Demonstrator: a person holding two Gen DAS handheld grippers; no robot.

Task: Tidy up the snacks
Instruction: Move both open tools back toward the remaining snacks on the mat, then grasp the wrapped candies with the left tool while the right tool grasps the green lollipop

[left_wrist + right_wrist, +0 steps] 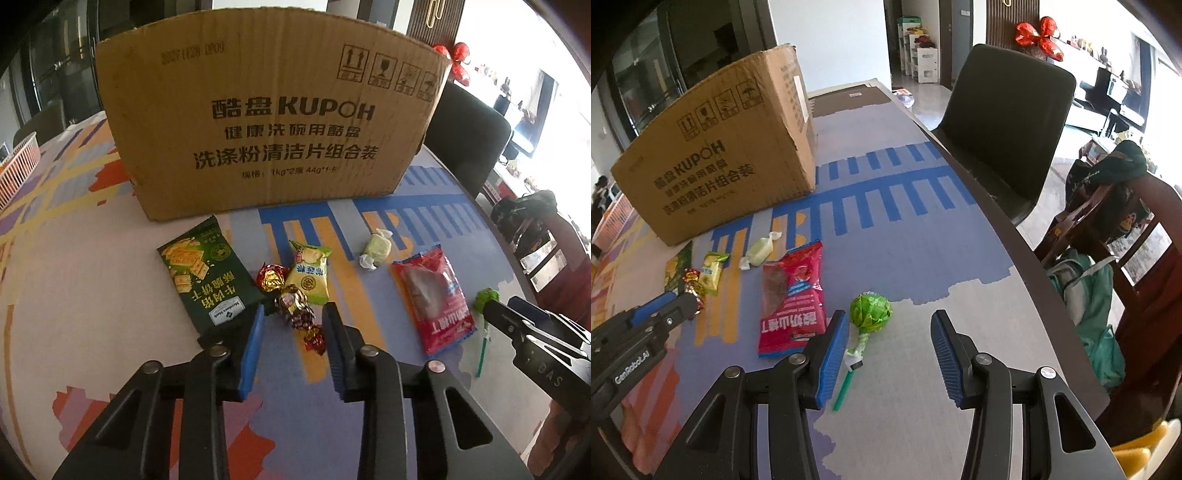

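A cardboard box [258, 129] [720, 166] stands at the back of the patterned table. Before it lie a dark green cracker packet [207, 280], a yellow-green packet [308, 277], a pale green wrapped sweet [375, 249], a red packet [432, 299] [792, 295] and foil-wrapped candies [295, 306]. My left gripper [293, 314] straddles one foil candy; its blue pads stand just clear of the wrapper. A green lollipop [870, 312] lies between the fingers of my open right gripper [889, 314], close to the left finger.
The table's curved edge [997, 206] runs along the right. Beyond it stand a dark chair [1008, 129] and a wooden chair with a teal backpack [1097, 302]. A white basket [18, 162] sits at the far left.
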